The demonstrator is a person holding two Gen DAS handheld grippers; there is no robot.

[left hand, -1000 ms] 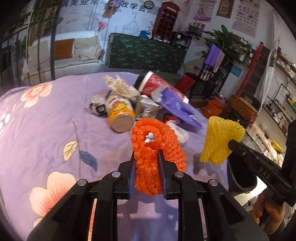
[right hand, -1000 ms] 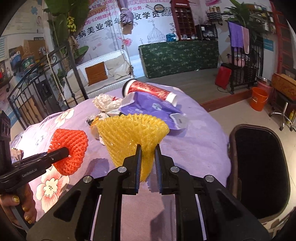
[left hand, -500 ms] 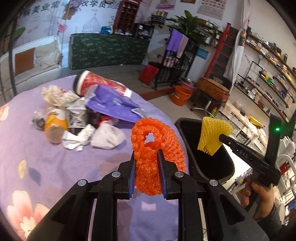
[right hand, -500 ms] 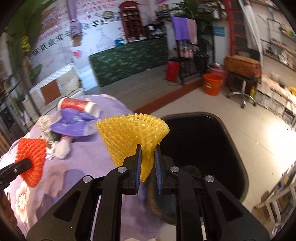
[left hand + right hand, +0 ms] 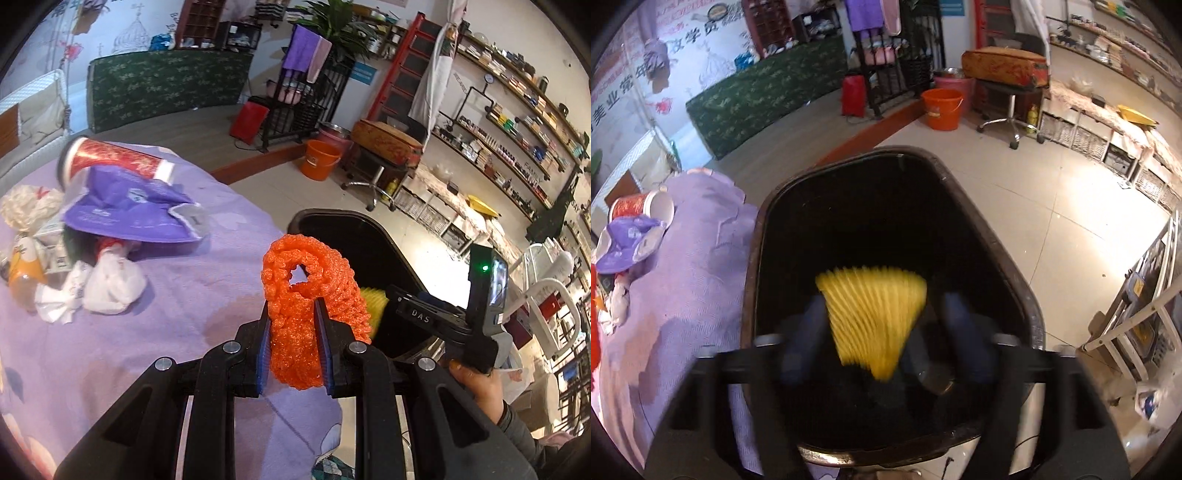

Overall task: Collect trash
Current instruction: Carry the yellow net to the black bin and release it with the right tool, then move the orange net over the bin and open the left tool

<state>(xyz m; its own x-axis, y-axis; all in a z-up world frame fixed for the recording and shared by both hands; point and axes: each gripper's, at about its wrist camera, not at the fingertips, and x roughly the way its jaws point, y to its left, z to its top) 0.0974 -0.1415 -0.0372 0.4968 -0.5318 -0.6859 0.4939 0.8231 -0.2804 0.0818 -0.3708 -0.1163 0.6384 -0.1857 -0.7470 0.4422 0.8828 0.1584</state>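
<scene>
Trash like the yellow net (image 5: 873, 317) sits loose between the opening jaws of the right gripper (image 5: 882, 339) over the black bin (image 5: 1004, 266), so the left gripper (image 5: 293, 354), clamped on the orange net (image 5: 303, 306), should move past the bed's (image 5: 166, 332) edge first.

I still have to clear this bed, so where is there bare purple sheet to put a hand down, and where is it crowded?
Bare purple floral bedsheet lies between the crumpled white plastic bag and the black trash bin, down to the near edge. It is crowded at the far left: red paper cup, purple plastic pouch, orange drink bottle.
</scene>
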